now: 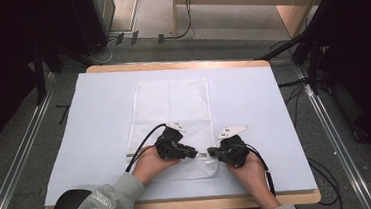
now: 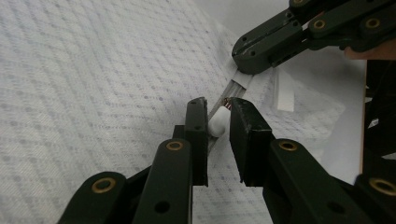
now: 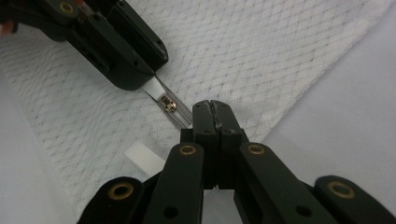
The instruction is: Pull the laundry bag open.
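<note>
High view: we see a white mesh laundry bag [image 1: 172, 120] flat on the table [image 1: 254, 109], both grippers meeting at its near zipper edge. Left gripper view: left gripper [image 2: 218, 122] jaws clamped on the white zipper pull [image 2: 217, 125]. Right gripper view: right gripper [image 3: 215, 112] jaws pinched together on the zipper tape [image 3: 180, 112]. We judge zipping underway; next, slide the pull while bracing.

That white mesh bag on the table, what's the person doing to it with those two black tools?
A person is working the zipper of a flat white mesh bag with a gripper in each hand. The left gripper has the white zipper pull between its jaws. The right gripper is shut on the bag's edge beside the zipper, holding it steady. The two meet near the bag's near end.
</note>
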`<state>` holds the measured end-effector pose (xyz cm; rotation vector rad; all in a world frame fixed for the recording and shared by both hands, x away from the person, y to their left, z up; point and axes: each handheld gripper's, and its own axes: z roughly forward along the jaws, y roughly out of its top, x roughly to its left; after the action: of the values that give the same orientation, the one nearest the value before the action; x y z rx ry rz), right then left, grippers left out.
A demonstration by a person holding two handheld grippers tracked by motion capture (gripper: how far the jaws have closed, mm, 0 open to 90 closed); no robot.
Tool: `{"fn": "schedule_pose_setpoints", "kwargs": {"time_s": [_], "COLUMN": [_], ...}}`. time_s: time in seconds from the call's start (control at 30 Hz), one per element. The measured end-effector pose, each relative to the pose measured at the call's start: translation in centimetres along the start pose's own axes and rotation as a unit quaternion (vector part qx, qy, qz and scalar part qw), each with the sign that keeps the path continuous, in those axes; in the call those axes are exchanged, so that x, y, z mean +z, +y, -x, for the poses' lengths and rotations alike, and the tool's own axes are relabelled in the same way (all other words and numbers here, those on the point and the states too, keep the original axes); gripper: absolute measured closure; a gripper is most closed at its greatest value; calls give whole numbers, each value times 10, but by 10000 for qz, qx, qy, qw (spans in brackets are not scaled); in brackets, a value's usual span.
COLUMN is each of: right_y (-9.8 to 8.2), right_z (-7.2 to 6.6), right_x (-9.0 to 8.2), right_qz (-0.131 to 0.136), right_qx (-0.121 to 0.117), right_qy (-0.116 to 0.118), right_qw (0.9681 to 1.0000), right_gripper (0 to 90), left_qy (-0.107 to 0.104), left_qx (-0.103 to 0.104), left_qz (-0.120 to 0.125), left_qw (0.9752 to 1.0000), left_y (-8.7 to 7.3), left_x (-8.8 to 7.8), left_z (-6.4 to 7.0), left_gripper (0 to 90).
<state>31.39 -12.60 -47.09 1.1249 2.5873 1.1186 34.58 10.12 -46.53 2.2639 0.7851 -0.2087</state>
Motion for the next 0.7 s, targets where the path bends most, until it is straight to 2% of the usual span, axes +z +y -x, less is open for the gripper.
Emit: {"fn": "schedule_pose_setpoints", "kwargs": {"time_s": [0.13,0.3,0.5,0.7], "right_y": [0,0,0,0], "right_z": [0,0,0,-1], "right_x": [0,0,0,0], "right_qz": [-1,5,1,1], "right_qx": [3,-2,8,-28], "right_qy": [9,4,4,-19], "right_qw": [10000,10000,10000,10000], "right_gripper": [900,900,900,900], "left_qy": [-17,55,-35,-66], "left_qx": [58,192,213,170], "left_qz": [78,42,3,139], "left_qw": [10000,9998,9998,9997], "left_y": [-1,-1,-2,-3], "left_x": [3,3,5,10], "left_z": [2,7,10,10], "left_gripper": [779,796,806,830]}}
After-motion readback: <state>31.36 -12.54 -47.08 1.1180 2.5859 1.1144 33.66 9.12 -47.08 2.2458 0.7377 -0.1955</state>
